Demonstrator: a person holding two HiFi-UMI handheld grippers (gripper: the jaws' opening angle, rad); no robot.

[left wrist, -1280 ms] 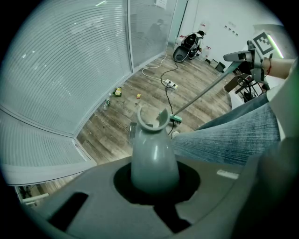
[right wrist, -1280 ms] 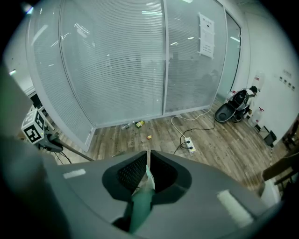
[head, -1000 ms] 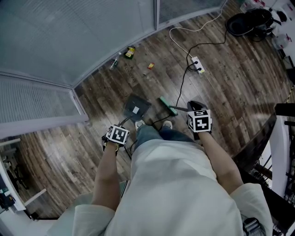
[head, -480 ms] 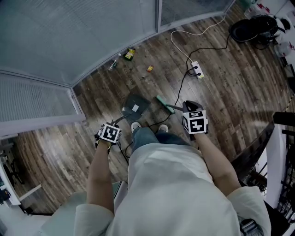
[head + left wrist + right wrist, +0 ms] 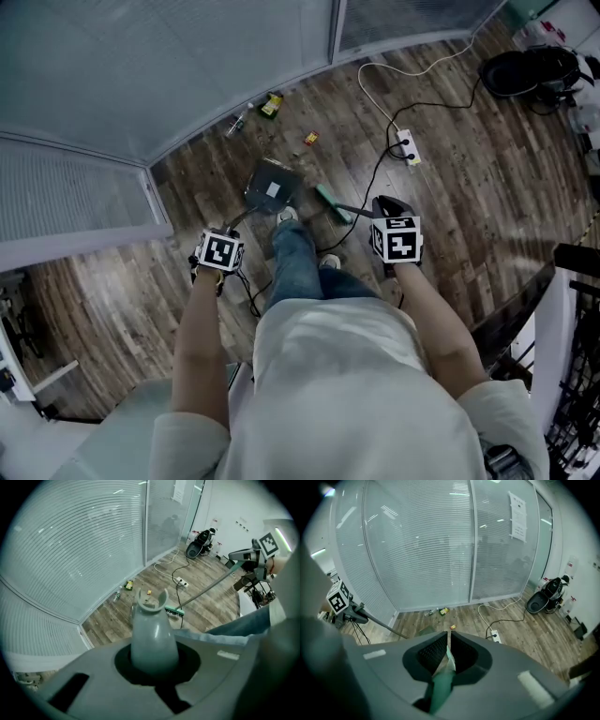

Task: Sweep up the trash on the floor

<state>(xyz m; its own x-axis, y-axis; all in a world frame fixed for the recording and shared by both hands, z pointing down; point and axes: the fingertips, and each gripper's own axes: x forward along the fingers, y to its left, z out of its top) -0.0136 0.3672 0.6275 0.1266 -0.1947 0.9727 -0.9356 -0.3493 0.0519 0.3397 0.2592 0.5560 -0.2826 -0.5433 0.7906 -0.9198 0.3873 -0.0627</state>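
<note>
Trash (image 5: 272, 105), from the head view: where do we see it?

We see it on the wooden floor (image 5: 469, 169) at the foot of the glass wall (image 5: 187, 66). It is a yellow-green packet (image 5: 270, 103), a small bottle (image 5: 236, 123) and, nearer us, an orange scrap (image 5: 310, 138). The grey dustpan (image 5: 270, 185) and the green broom head (image 5: 332, 202) sit just short of the scrap, apart from it.

And our arms?

Both forearms reach forward and down, one on each side of our legs. The left gripper (image 5: 220, 253) is on the dustpan's side and the right gripper (image 5: 396, 239) on the broom's, with a white power strip (image 5: 409, 147) beyond it.

What does the left gripper view give us?

Its jaws are clamped round the dustpan's grey handle (image 5: 152, 634), which runs down toward the floor. The trash lies beyond its far end, by the glass.

And the right gripper view?

There the jaws are pressed together on the broom's thin green handle (image 5: 443, 677). The packet and the scrap lie straight ahead on the floor, and we see the left gripper off to the left.
</note>
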